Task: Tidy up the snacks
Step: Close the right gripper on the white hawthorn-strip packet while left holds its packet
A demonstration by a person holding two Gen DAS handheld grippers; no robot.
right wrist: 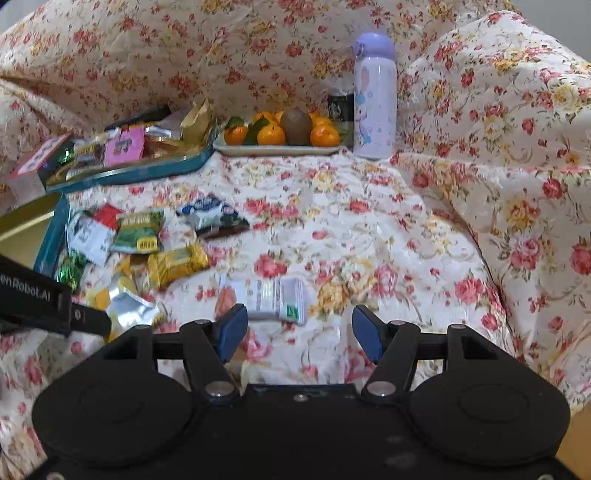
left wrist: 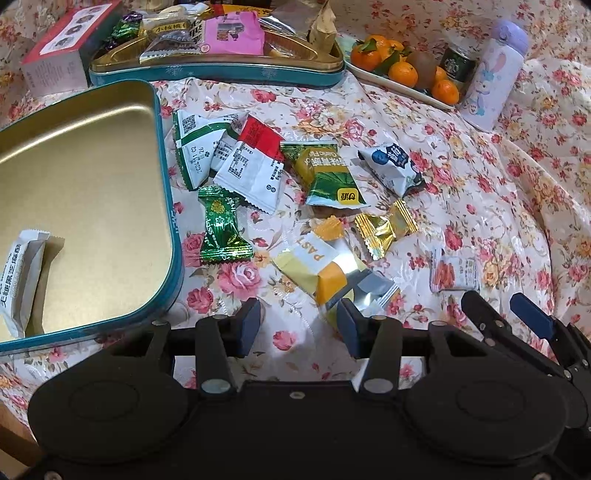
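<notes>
Both grippers (left point(left wrist: 297, 326), right point(right wrist: 299, 328)) tilt downward over the snack-strewn cloth point(right wrist: 369, 221), jaws spread, pinching nothing

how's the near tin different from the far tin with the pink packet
The near tin lies almost bare, its gold floor showing, with a single white packet inside. The far tin is heaped with wrapped snacks, including a pink packet. Both have teal walls and a gold interior and sit on the floral cloth.
</notes>
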